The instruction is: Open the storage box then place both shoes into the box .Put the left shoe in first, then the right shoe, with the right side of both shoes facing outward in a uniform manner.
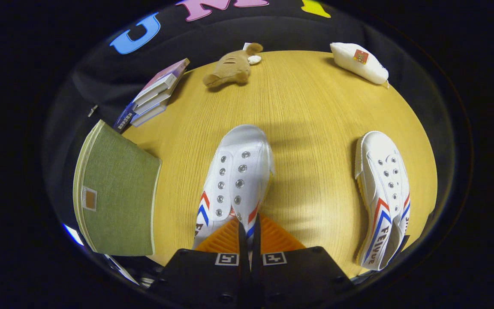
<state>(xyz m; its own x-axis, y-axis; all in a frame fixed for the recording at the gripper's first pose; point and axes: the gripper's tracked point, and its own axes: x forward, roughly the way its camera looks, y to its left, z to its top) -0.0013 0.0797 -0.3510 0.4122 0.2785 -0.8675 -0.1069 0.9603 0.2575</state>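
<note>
Your gripper camera is looking steeply down at the wooden table (315,107).
It is riding close above the gripper (247,234), whose fingers are pressing together at lower centre on a white shoe (236,171), and facing the booth wall along the frame's top.

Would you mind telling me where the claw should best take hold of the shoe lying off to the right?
Probably the heel collar of the right-hand shoe: its opening faces the claw, whose fingers sit together over the nearer shoe. Come from the heel end.
</note>
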